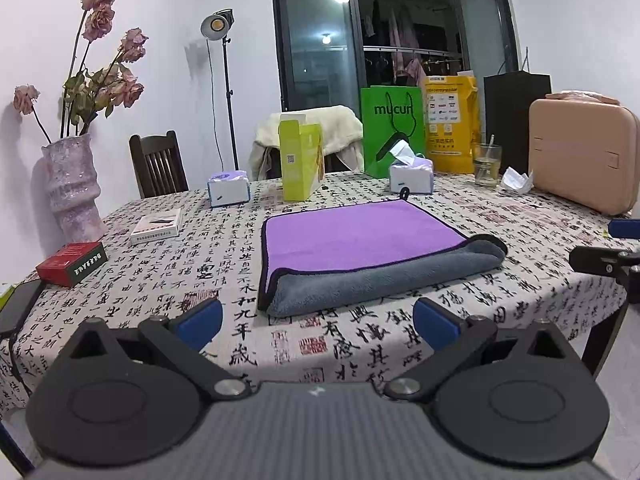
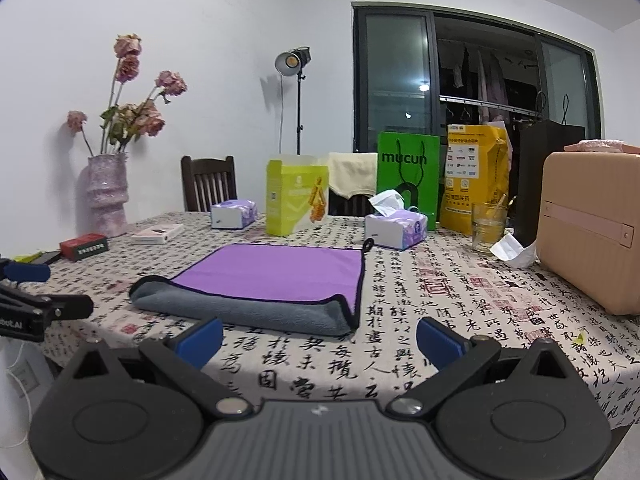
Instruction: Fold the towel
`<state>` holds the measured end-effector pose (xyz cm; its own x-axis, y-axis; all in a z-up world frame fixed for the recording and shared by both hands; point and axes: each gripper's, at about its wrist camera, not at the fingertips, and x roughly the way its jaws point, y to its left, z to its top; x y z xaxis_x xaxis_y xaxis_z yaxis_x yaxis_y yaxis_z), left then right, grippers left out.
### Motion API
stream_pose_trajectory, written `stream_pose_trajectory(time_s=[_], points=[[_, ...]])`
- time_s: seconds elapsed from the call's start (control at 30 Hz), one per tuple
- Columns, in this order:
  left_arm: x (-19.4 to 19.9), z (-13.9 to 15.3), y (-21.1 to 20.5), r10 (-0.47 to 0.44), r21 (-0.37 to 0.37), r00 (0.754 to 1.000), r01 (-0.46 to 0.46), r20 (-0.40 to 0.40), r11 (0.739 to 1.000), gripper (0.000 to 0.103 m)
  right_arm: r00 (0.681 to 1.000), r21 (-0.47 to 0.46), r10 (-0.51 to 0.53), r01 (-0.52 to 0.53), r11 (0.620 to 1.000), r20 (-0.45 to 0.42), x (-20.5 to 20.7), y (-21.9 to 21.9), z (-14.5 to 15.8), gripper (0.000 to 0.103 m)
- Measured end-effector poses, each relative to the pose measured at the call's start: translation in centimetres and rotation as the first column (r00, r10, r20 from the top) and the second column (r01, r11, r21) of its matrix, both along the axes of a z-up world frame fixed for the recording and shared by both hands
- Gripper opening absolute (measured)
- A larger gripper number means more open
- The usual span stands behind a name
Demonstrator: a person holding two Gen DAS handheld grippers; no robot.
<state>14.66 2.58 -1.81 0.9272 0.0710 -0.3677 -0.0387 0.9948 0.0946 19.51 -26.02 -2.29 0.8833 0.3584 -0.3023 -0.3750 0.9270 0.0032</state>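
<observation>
Now my left tongs (image 1: 318, 322) & right tongs (image 2: 319, 338) hang wide open, holding nothing, just near the folded towel (image 1: 360, 254).

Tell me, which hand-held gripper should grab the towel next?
Probably the right hand-held gripper: it is open, and the upturned corner of the folded purple-and-grey microfibre towel lies just ahead. The left hand-held gripper, also open, faces the towel's plain folded edge.

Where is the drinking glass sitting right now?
In both views the glass stands at the table's far right, between the yellow bag and the pink case, beside a crumpled paper.
</observation>
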Motion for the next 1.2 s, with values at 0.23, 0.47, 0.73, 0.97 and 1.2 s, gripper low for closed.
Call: stream_pose_trajectory(time_s=[0.23, 0.47, 0.73, 0.97, 1.2], points=[[2.4, -0.1, 0.9, 0.014, -0.018, 1.0, -0.015, -0.026, 1.0, 0.103, 1.0, -0.013, -0.007, 0.007, 1.0, -0.015, 2.5, 0.4, -0.2, 0.103], [4.8, -0.3, 1.5, 0.029, -0.027, 0.999, -0.031, -0.045, 0.999, 0.103, 1.0, -0.001, -0.016, 0.016, 1.0, -0.018, 5.1, 0.7, -0.1, 0.103], [7.5, -0.8, 2.1, 0.0, -0.054, 0.997, -0.004, -0.072, 0.999, 0.103, 0.999, -0.03, -0.016, 0.015, 0.999, -0.033, 7.8, 0.9, -0.6, 0.103], [9.6, -1.4, 2.9, 0.009, -0.06, 0.999, -0.011, -0.047, 0.998, 0.1, 0.999, -0.047, 0.031, -0.033, 0.998, -0.035, 9.9, 1.7, -1.0, 0.103], [12.1, -2.6, 3.7, -0.01, -0.072, 0.994, 0.002, -0.105, 0.997, 0.067, 0.991, -0.038, 0.102, -0.106, 0.994, -0.088, 12.4, 2.4, -1.6, 0.102]])
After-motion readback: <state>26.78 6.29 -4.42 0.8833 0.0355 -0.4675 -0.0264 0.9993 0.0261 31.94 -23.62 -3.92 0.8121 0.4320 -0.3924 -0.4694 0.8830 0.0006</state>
